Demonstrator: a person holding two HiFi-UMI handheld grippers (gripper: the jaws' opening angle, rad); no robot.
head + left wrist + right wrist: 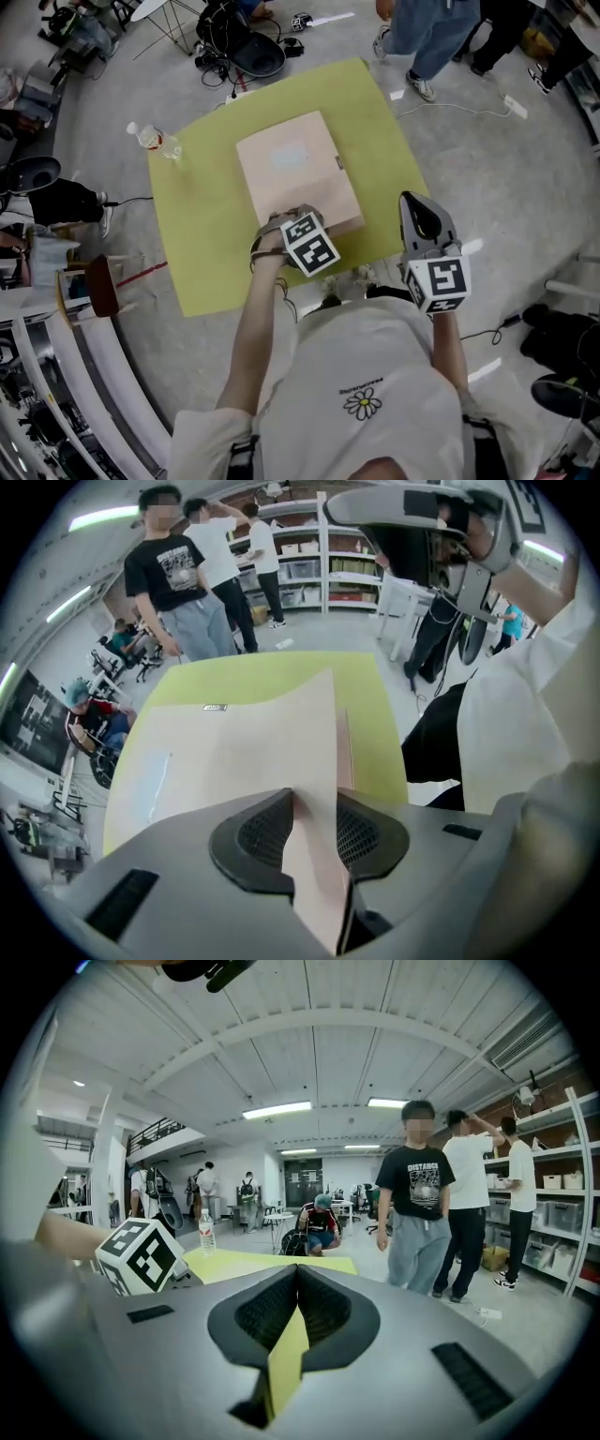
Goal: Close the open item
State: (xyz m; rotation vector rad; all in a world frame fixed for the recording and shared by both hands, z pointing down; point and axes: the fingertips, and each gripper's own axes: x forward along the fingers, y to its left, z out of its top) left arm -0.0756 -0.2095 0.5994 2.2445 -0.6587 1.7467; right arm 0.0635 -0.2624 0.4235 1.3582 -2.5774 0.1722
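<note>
A flat pale-pink cardboard box [295, 173] lies on the yellow-green table [202, 244], its lid lying down over it. My left gripper [284, 225] points steeply down at the box's near edge. In the left gripper view the lid's front edge [314, 761] runs between the two pads of the left gripper [314, 799], which stand a little apart and do not press on it. My right gripper [419, 214] hovers off the table's near right corner, away from the box, with its tips together and nothing in it [297, 1274].
A clear water bottle [157, 142] stands on the table's far left corner. Beyond the far edge, people [431, 37] stand on the grey floor, with cables and bags [234, 47] nearby. Chairs and clutter [56, 206] lie to the left.
</note>
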